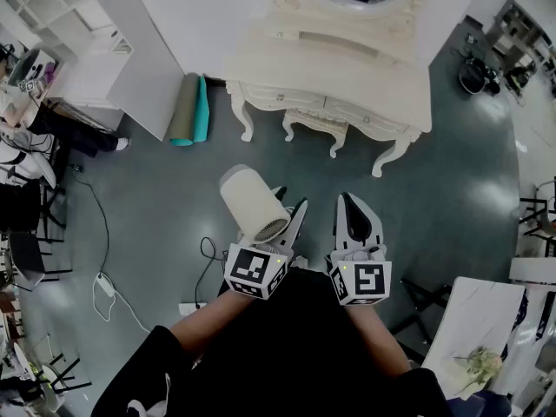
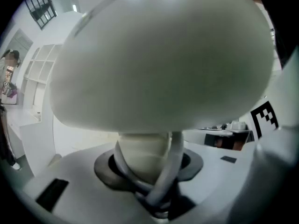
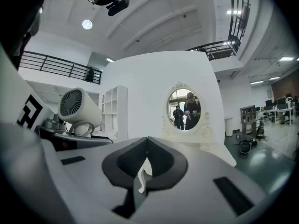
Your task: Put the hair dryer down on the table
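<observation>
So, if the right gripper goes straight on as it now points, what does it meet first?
Probably the cream carved dressing table with the oval mirror; the way to it looks free, though depth is unclear.

hair dryer (image 1: 252,203): cream, grey grille. left gripper (image 1: 288,207) and right gripper (image 1: 352,205): white shells, black pads, black-and-white square markers. dressing table (image 1: 347,76), far: ivory. floor (image 1: 165,198): dark grey-green. rolled mats (image 1: 187,111), far left: olive, teal.

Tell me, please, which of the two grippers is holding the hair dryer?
The left gripper: its jaws clamp the handle of the cream hair dryer. The right gripper beside it has its jaws closed together with nothing between them.
</observation>
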`<state>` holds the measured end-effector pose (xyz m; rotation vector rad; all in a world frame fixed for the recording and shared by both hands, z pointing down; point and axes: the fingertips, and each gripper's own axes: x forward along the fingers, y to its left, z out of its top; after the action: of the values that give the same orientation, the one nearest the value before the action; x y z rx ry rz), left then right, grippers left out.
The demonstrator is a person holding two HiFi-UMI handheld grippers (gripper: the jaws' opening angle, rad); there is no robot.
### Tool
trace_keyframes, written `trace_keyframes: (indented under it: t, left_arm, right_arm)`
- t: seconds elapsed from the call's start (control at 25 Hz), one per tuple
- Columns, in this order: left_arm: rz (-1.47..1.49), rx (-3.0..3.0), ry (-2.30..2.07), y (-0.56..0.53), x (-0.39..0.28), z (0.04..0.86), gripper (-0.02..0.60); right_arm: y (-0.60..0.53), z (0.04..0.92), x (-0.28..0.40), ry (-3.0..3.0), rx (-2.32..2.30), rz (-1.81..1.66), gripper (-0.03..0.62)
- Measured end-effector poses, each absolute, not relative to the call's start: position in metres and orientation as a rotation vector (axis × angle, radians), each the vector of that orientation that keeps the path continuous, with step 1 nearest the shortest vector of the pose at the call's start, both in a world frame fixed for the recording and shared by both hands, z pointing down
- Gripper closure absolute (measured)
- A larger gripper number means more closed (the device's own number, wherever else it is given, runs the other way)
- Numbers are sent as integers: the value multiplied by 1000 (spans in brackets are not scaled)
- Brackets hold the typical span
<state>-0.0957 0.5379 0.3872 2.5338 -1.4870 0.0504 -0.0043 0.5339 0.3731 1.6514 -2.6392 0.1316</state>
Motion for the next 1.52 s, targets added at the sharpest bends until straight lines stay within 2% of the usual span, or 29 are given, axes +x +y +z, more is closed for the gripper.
trace_keyframes:
  t: [1.52]
  left_arm:
    - [61,2517,-1577,579,-83,395,397]
  right_arm:
    - [576,391,9,-2663,1578,125,574]
